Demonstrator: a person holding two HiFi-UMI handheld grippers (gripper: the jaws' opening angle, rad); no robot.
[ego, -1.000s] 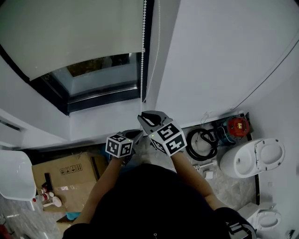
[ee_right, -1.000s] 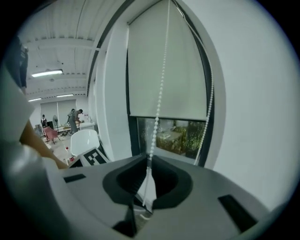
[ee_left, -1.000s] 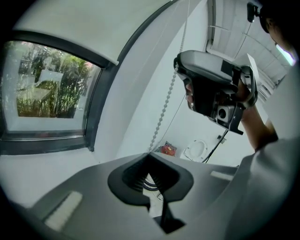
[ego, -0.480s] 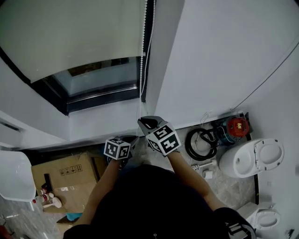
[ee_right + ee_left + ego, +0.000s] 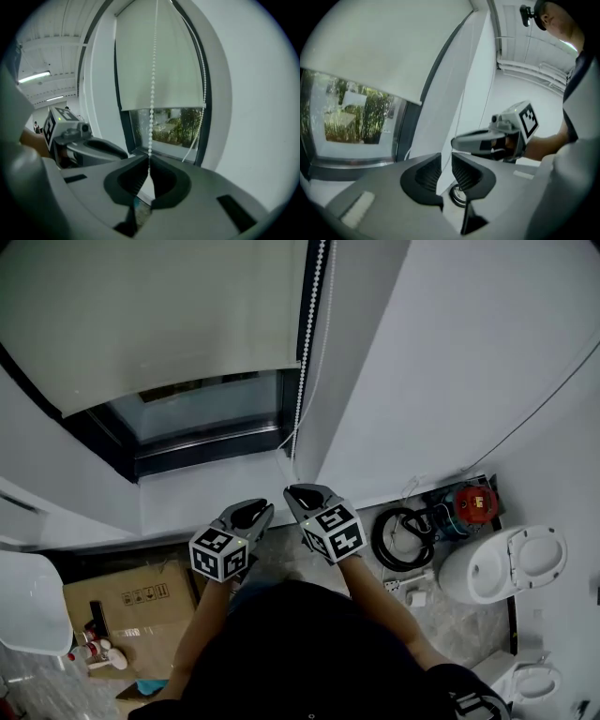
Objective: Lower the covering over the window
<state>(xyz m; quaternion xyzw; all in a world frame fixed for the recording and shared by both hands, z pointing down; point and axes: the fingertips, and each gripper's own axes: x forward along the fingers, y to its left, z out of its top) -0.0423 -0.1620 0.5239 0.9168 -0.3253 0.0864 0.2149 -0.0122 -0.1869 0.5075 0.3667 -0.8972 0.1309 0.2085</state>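
Window blind (image 5: 159,324) is being shown high at the left, hanging partway down over the window (image 5: 211,413), and a strip of glass is being left bare under its bottom edge. The cloth is being judged light and soft, so it is not meant to be grabbed by hand. It is best worked by the bead chain (image 5: 309,362) hanging down its right side.

The left claw (image 5: 258,510) is being held just below the sill (image 5: 216,486). Its jaws have just been opening, and now they are being kept a little apart with nothing pinched between them. The right claw (image 5: 298,491) is being held close beside it, with its jaws squeezed together on the bead chain. The chain is being judged thin, bumpy and easy to let slip, so a slow, steady pull is likely being called for, not a hard tug.

No bench is being used here. A cardboard box (image 5: 131,589) is being kept on the floor (image 5: 441,615) at the left. A coiled black hose (image 5: 401,560) and a toilet (image 5: 487,568) are being seen at the right, below a plain white wall (image 5: 450,352).
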